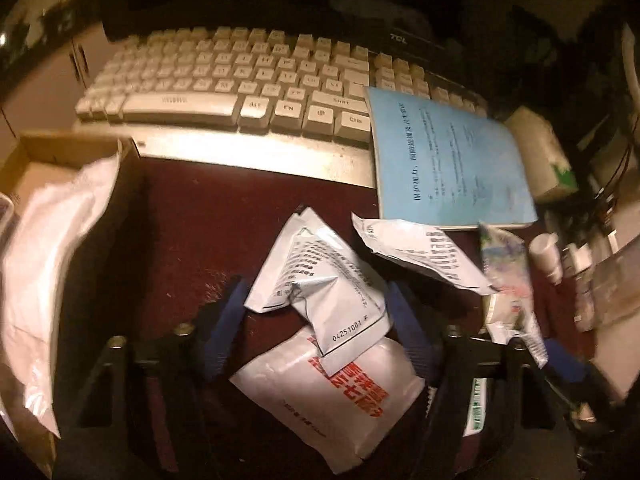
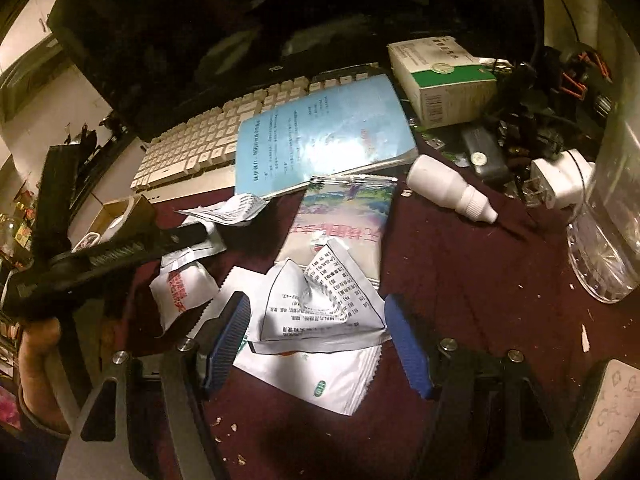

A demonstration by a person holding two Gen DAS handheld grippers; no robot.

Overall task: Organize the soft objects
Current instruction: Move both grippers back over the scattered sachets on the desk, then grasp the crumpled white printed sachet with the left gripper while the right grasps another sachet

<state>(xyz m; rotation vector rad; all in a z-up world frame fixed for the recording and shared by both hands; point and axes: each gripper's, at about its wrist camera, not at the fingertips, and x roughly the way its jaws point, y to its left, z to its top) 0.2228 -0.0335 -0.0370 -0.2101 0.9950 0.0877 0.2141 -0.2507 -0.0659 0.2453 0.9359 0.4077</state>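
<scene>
**Both grippers spread wide over crumpled sachets on a dark red desk**

The blue-padded fingers [image 1: 224, 320] of the left gripper [image 1: 316, 328] stand wide apart, with a crumpled silver sachet [image 1: 320, 280] lying between them on the dark red desk surface [image 1: 208, 216]; whether the pads touch it cannot be told. That sachet overlaps a white pouch with red lettering [image 1: 332, 392] nearer the camera. At the far left a plump white packet [image 1: 52, 264] sits in a cardboard box [image 1: 56, 148].

The right gripper [image 2: 318, 332] is likewise spread open, its blue pads [image 2: 408, 344] on either side of a creased white sachet with black print [image 2: 320, 304], which rests on a flat white sachet [image 2: 320, 376].

Just beyond lies a colourful printed pouch [image 2: 344, 212], and left of it another crumpled sachet [image 2: 232, 208]. A white dropper bottle [image 2: 452, 190] lies on its side to the right, near a white plug adapter [image 2: 560, 180].

Farther back, a blue booklet [image 2: 320, 136] overlaps the right end of a white keyboard [image 1: 224, 80]. A green-and-white carton [image 2: 444, 80] stands beside the booklet, and a dark monitor [image 2: 240, 20] rises behind.
</scene>
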